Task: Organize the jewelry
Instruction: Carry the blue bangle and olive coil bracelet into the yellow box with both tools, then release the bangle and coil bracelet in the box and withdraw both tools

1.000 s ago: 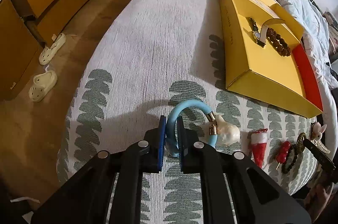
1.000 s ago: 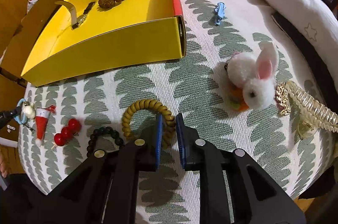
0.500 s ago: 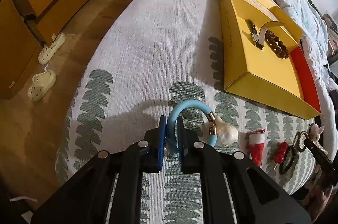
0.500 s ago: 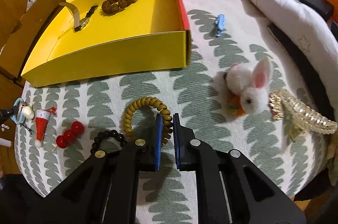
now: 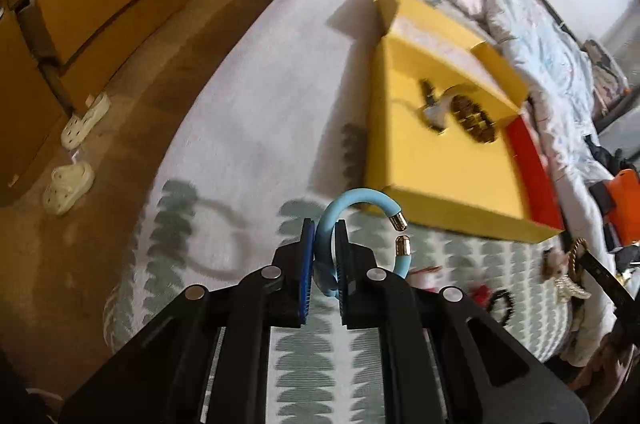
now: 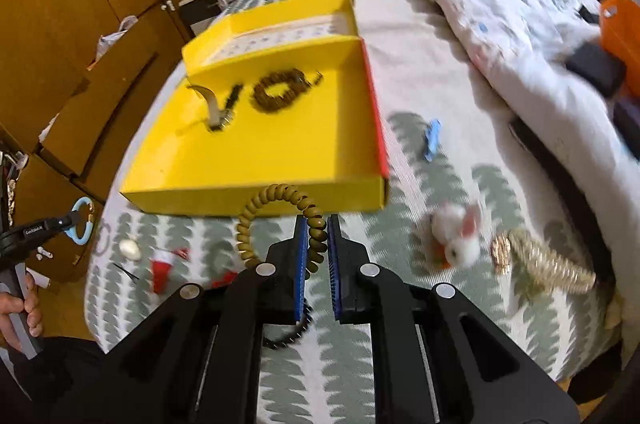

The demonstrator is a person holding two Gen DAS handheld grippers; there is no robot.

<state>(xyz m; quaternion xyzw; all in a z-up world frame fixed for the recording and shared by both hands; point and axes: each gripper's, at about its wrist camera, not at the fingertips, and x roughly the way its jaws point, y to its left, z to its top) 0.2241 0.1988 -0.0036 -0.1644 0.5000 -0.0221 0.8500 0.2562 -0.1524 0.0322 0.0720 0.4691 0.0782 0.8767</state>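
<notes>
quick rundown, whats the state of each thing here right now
light blue bangle: open-ended, clamped in left gripper, lifted off bed
olive coiled hair tie: clamped in right gripper, lifted
yellow cardboard box: open, holding a brown bead bracelet
white shell charm: loose on bed
white plush rabbit charm: lying on bed
gold spiral hair tie: lying on bed

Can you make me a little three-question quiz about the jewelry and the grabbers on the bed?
1. True or false: the left gripper is shut on the open light-blue bangle with gold end caps.
2. What does the right gripper pinch?
A. white fluffy bunny charm
B. olive-yellow spiral hair tie
C. small blue hair clip
3. Fill in: the brown bead bracelet lies inside the open yellow cardboard ____.

Key: 1 true; 2 B; 3 box.
</notes>
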